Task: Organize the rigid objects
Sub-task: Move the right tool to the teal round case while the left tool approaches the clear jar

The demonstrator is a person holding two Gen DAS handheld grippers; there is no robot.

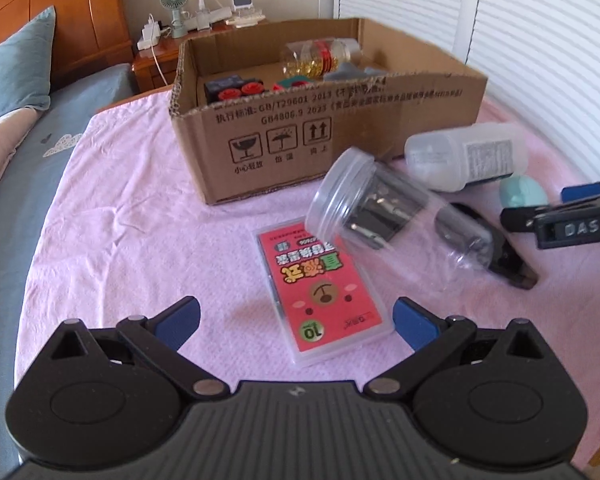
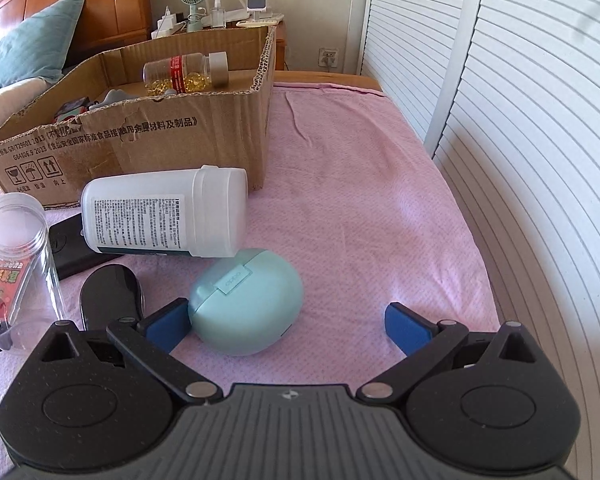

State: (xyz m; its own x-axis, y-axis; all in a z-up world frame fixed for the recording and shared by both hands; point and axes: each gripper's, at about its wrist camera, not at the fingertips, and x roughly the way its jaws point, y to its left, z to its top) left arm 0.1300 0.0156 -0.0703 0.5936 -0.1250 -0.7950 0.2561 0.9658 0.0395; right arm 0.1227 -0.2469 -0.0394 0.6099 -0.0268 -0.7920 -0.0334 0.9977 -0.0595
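A cardboard box stands on the pink cloth and holds a capsule bottle and toys. In front of it lie a red card pack, a clear jar, a white bottle, a mint earbud case, a black oval object and a black flat device. My left gripper is open, just short of the card pack. My right gripper is open, its left finger beside the mint case.
A pink cloth covers the bed. White louvred doors run along the right side. A nightstand with a small fan and chargers stands behind the box. Blue pillow and bedding lie at left.
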